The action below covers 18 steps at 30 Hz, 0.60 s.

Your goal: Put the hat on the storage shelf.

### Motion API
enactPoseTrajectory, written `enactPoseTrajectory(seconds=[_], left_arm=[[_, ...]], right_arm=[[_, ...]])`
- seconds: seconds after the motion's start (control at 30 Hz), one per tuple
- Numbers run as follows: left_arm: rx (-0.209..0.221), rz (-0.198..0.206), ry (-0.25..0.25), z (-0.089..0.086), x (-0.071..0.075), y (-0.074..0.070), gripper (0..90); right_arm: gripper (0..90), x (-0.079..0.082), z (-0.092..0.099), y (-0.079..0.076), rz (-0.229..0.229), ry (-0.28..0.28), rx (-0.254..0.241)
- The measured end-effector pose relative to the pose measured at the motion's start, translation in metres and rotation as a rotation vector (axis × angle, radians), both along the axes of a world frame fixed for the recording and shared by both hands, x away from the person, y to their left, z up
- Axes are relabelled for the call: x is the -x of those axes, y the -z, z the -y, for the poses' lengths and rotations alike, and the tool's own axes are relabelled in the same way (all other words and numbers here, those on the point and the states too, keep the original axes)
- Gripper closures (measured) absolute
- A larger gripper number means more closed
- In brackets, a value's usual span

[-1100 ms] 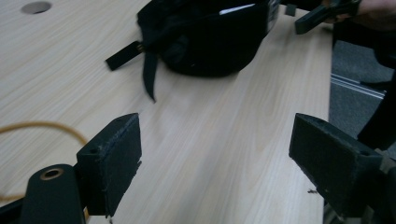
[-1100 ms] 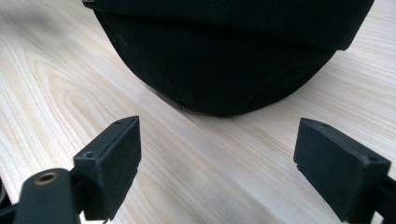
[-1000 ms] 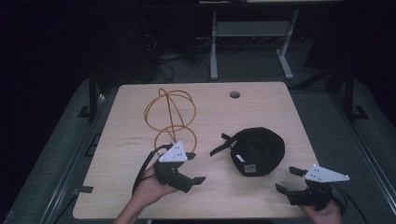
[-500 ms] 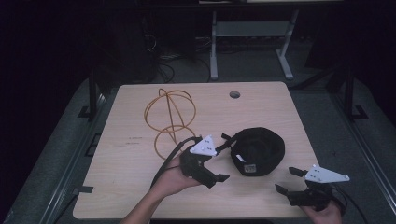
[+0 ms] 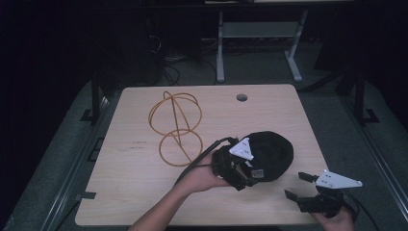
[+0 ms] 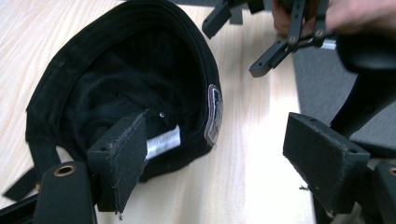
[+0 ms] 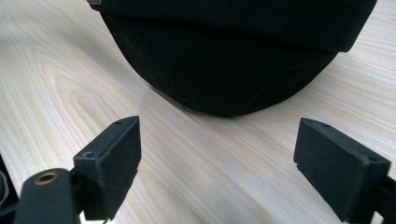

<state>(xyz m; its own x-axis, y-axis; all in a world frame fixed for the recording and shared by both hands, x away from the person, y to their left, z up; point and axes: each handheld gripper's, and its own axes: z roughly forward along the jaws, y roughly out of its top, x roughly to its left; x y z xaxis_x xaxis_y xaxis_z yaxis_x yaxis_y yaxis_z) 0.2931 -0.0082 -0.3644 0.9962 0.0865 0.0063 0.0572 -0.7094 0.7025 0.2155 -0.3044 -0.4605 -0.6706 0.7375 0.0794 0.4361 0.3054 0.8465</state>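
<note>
- Pale wooden table (image 5: pixel 144 192) carries a black cap (image 5: pixel 272 151) lying upside down near your right front, an orange wire loop (image 5: pixel 175 127) well apart.
- Your left gripper (image 6: pixel 224 158) straddles the cap's rim, jaws spread, likely for pinching it.
- Your right gripper (image 7: pixel 224 163) waits near, jaws wide, empty.

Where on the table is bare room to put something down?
Free: the near-left corner of the table below the orange cable loops, and the far-right part beyond the black cap. Crowded: around the cap, where both tongs sit.
</note>
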Motion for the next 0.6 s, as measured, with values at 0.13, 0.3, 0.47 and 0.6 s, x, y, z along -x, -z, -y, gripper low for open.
enactPoseTrajectory(seconds=[0.13,0.3,0.47,0.6], left_arm=[[-0.051,0.006,0.015,0.011,-0.003,0.006,21.9],[-0.099,-0.012,0.02,0.021,-0.011,0.014,30.3],[-0.131,-0.01,0.015,0.023,-0.017,0.018,42.6],[-0.161,-0.031,0.034,0.025,-0.018,0.022,50.3]], right_arm=[[14.5,0.0,0.0,0.0,0.001,0.0,-0.002],[14.5,0.0,0.0,0.0,0.003,-0.004,-0.001],[14.6,0.0,-0.001,0.0,0.001,-0.006,-0.002],[14.5,-0.002,-0.001,0.0,-0.003,-0.014,0.006]])
